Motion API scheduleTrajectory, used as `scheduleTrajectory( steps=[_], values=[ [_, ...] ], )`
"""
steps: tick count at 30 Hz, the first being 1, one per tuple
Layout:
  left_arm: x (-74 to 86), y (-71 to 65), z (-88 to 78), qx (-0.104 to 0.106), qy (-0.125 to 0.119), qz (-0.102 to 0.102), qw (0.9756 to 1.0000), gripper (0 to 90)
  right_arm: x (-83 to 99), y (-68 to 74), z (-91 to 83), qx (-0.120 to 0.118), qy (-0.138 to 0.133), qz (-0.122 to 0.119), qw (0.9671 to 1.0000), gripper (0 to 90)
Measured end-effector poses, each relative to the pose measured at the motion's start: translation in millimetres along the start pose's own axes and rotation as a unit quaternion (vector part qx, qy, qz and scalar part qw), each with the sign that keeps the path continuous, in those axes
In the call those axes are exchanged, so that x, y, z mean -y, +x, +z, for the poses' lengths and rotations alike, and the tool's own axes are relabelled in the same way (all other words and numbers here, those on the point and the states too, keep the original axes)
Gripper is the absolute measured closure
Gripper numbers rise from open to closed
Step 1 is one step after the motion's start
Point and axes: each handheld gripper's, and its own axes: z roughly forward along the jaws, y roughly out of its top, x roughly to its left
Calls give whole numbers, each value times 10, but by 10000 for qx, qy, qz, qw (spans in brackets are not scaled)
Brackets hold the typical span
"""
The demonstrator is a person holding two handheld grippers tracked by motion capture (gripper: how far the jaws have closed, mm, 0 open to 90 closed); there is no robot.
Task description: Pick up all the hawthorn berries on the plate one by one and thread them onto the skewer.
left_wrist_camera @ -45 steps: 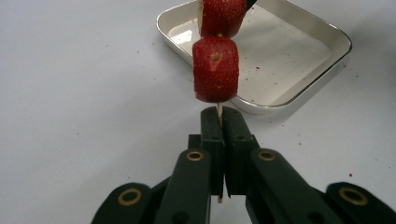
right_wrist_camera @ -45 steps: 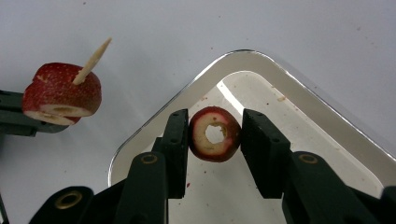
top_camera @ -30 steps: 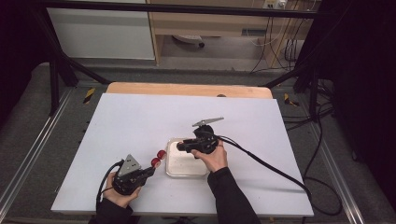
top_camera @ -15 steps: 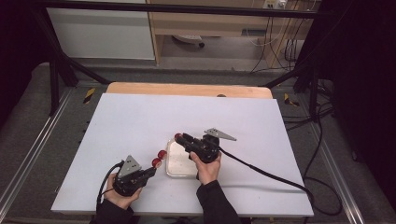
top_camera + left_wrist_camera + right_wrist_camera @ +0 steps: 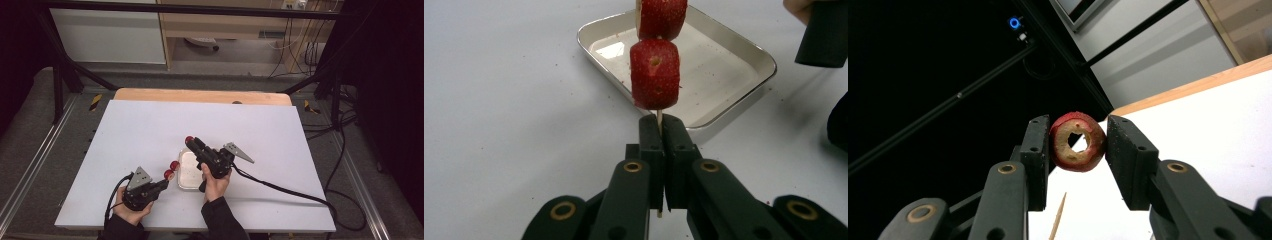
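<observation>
Table (image 5: pixel 150 130), one, white-topped with a strip of bare wood along its far edge. Tray (image 5: pixel 190 170), one, shallow metal, rectangular with rounded corners, lying near the front middle between the two hands; the left gripper view shows red specks on its bare floor. Grippers, two. Right gripper (image 5: pixel 192 142), raised over the tray's far end, jaws clamped on one red fruit ring (image 5: pixel 1077 141); the right gripper view shows its pale cut face and the hole through its centre, which the high view reduces to a red dot. Left gripper (image 5: pixel 161 182), just left of the tray, jaws pressed together on one thin wooden skewer (image 5: pixel 659 120). Red fruit pieces (image 5: pixel 655 74) on the skewer, two, one above the other. Skewer tip, seen in the right gripper view below the ring.
</observation>
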Motion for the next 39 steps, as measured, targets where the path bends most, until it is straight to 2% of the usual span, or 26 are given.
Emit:
scheduleTrajectory(
  steps=[10, 19, 30, 39],
  values=[
    [-11, -37, 15, 38, -45, -25, 10000, 881, 111, -22, 14, -89, -177, 139, 9997, 630],
    [-15, -49, 30, 49, -61, -92, 9999, 881, 156, -28, 16, -122, -187, 204, 9995, 630],
    [-31, -72, 59, 90, -117, -321, 9994, 882, 195, -28, 15, -166, -189, 243, 9994, 631],
    [-66, -119, 113, 2, -201, -514, 9985, 882, 252, -31, 17, -182, -122, 289, 9993, 631]
  ],
)
